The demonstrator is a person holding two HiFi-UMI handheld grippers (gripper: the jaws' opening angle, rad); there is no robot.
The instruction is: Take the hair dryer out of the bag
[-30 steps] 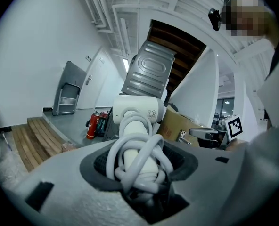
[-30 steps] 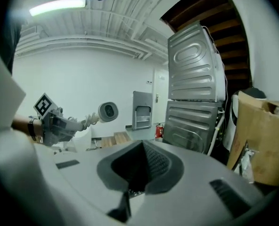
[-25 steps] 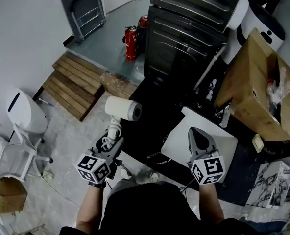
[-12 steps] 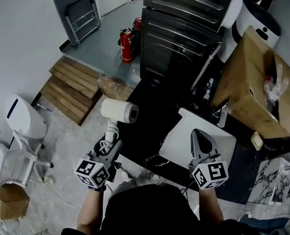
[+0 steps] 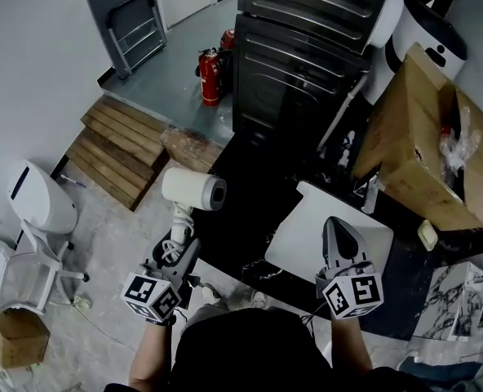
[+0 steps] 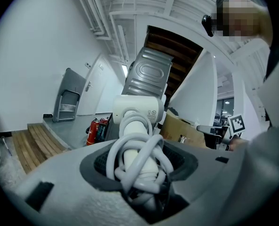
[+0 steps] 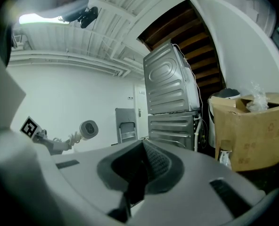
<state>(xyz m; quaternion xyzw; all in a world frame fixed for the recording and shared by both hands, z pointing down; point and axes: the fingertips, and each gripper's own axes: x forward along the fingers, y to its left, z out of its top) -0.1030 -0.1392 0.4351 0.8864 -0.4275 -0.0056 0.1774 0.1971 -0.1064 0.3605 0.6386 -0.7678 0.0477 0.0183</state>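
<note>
A white hair dryer [image 5: 194, 191] is held up in the air by its handle, with its white cord coiled round the handle [image 6: 138, 161]. My left gripper [image 5: 176, 239] is shut on that handle and cord. In the left gripper view the dryer's barrel [image 6: 137, 109] stands straight above the jaws. From the right gripper view the dryer [image 7: 88, 129] shows small at the left. My right gripper [image 5: 339, 231] is shut with nothing in it, above a white flat bag or sheet [image 5: 303, 239] that lies on the black floor mat.
A stacked grey washer and dryer [image 5: 307, 39] stands ahead. A red fire extinguisher [image 5: 210, 73] stands beside it. A wooden pallet [image 5: 119, 141] lies to the left. An open cardboard box [image 5: 425, 145] sits at the right. A white appliance [image 5: 39, 196] and a white chair [image 5: 21, 272] are at the far left.
The hair dryer and my left gripper have shifted slightly to the left and nearer to me. My right gripper has risen a little. Both stay shut.
</note>
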